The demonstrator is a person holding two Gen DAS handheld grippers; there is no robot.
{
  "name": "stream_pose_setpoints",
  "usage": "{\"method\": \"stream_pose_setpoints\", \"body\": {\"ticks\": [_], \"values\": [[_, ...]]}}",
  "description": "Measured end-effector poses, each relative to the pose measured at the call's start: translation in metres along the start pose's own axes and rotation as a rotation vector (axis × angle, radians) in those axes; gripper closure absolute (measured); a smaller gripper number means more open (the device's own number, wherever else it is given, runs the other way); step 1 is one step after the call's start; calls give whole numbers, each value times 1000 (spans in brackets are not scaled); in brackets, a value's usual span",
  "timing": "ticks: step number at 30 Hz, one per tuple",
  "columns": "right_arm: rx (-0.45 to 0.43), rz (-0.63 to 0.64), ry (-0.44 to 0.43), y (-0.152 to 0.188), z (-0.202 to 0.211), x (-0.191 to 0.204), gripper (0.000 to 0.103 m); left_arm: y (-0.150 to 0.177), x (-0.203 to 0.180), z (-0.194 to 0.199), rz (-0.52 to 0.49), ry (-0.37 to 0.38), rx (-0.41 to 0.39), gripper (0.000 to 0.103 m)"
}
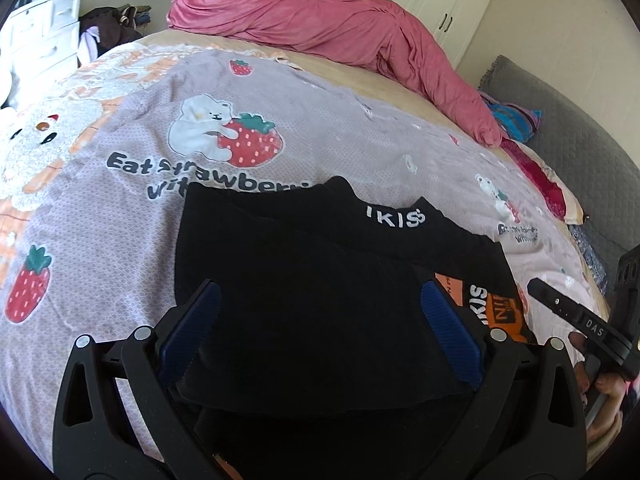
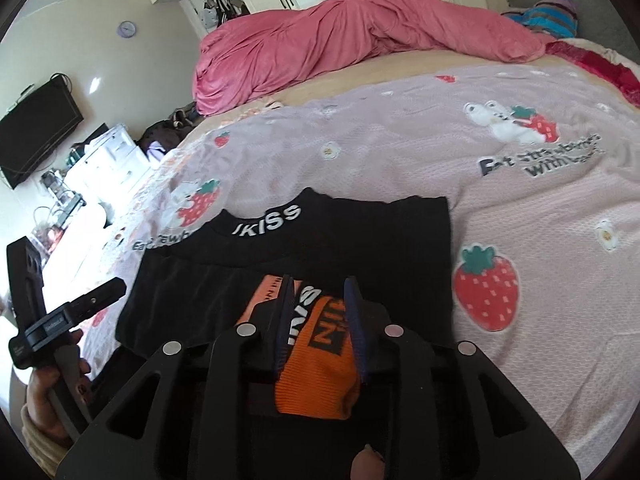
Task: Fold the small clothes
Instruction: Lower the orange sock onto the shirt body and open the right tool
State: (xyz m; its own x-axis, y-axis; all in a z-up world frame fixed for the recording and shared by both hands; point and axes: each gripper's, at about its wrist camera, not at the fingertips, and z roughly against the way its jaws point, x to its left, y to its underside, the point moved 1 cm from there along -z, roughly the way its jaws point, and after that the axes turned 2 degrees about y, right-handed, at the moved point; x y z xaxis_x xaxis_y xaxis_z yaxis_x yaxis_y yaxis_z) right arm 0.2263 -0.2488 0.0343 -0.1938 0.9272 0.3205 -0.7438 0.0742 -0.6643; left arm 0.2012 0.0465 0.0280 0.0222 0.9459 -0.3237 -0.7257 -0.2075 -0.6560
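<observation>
A black garment (image 1: 320, 240) with white "UKISS" lettering lies flat on the strawberry-print blanket (image 1: 120, 160). Its near part is folded up, showing an orange panel (image 1: 504, 312). My left gripper (image 1: 320, 286) stands wide open just above the black cloth, its blue pads (image 1: 200, 320) on either side of the near fold. In the right wrist view the garment (image 2: 320, 232) lies ahead. My right gripper (image 2: 319, 280) has a narrow gap between its jaws, and the orange panel (image 2: 320, 360) lies loosely in that gap. A hand (image 2: 48, 392) holds the left tool at the lower left.
A bunched pink quilt (image 1: 320, 20) lies across the far side of the bed. A striped cloth (image 1: 516, 120) rests by the grey padded headboard (image 1: 580, 140). White drawers (image 1: 40, 28) and a wall television (image 2: 36, 136) stand beyond the left bed edge.
</observation>
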Motion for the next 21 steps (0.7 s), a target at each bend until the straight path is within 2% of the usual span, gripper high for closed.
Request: {"method": "stream_pose_setpoints", "body": {"ticks": [2,4,9,13,20,21], "values": [[1,16,-1,1,1,4,75,2,-2,-1,-8,-3,7,9],[11,47,-9,4,0,11,69,4,-5,-3,-18,-3,18,9],[40,152,-26,15,-5,40,67,11,-12,-8,-43,3,46,9],[65,194,-29,24,-11,53,62,18,-20,-11,-76,16,71,9],[116,262,-17,39,-23,67,61,34,-19,-22,-133,-27,135,10],[122,270,-13,41,-24,68,58,37,-18,-24,-139,-32,144,9]]}}
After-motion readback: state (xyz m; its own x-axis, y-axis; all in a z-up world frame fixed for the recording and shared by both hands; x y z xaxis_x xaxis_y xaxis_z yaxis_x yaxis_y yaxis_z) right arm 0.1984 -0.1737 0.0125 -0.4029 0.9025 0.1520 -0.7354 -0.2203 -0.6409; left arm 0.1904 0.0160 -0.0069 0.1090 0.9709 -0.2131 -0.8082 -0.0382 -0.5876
